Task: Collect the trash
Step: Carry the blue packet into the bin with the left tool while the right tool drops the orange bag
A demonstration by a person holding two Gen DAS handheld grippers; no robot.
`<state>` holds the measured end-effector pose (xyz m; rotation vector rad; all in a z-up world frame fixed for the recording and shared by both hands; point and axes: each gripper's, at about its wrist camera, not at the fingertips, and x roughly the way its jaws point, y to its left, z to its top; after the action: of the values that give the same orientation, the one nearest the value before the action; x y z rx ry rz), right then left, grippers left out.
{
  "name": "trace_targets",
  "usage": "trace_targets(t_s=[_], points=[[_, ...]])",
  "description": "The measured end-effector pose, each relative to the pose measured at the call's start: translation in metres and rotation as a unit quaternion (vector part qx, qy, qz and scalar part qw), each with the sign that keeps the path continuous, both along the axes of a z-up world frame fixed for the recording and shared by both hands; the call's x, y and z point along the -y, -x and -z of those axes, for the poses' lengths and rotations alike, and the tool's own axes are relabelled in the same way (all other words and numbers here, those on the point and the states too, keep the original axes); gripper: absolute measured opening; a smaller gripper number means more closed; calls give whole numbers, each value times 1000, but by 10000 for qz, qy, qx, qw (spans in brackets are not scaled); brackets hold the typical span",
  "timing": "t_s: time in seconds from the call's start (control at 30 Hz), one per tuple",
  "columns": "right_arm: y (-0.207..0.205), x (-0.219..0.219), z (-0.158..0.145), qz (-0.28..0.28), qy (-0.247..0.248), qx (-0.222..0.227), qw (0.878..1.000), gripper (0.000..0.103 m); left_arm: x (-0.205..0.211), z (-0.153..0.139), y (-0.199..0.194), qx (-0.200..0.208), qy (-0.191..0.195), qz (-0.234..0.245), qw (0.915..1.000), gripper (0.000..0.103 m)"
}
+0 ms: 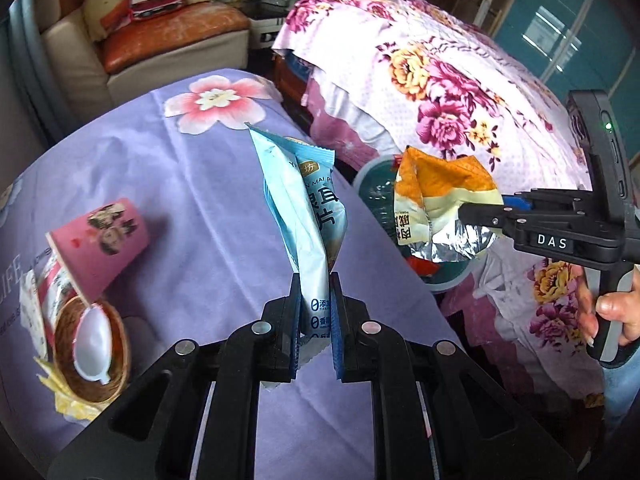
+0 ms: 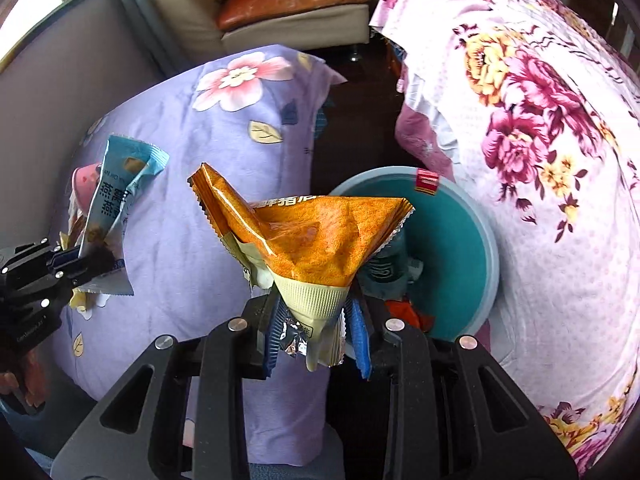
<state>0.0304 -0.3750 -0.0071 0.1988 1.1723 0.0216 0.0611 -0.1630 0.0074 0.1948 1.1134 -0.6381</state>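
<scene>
1. My left hand-held gripper (image 1: 315, 312) is clamped on the lower end of a light blue snack wrapper (image 1: 304, 216); the wrapper stands up from the jaws, above the table (image 1: 208, 184) with the purple floral cloth.
2. My right hand-held gripper (image 2: 316, 320) is closed down on the cream and foil end of an orange snack bag (image 2: 316, 236), which fans out above the jaws.
3. In the left wrist view the right hand-held gripper (image 1: 476, 216) comes in from the right, with the orange snack bag (image 1: 436, 204) held over the teal bin (image 1: 372, 184).
4. The teal bin (image 2: 452, 216) sits between the table and the bed (image 2: 540, 120) with the pink floral cover. Some trash is already inside, including an orange scrap (image 2: 408, 312); I can't make out the rest.
5. In the right wrist view the left hand-held gripper (image 2: 80, 272) is at the left edge, with the light blue snack wrapper (image 2: 116, 208) over the table.
6. On the table's left side: a pink paper cup (image 1: 100, 240) lying tipped, a brown bowl (image 1: 92, 356) with a white plastic spoon (image 1: 94, 344) in it, a white and red wrapper (image 1: 44, 292) beside it, and yellow scraps (image 1: 68, 396) under the bowl.
7. A sofa (image 1: 160, 36) with an orange cushion stands in the back.
</scene>
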Motion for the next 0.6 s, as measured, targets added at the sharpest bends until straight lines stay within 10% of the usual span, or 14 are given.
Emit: trace_targets(t_s=[0.6], points=[[16, 108, 32, 703, 129, -165, 9973, 29, 143, 66, -5, -585, -351, 846, 9941, 13]])
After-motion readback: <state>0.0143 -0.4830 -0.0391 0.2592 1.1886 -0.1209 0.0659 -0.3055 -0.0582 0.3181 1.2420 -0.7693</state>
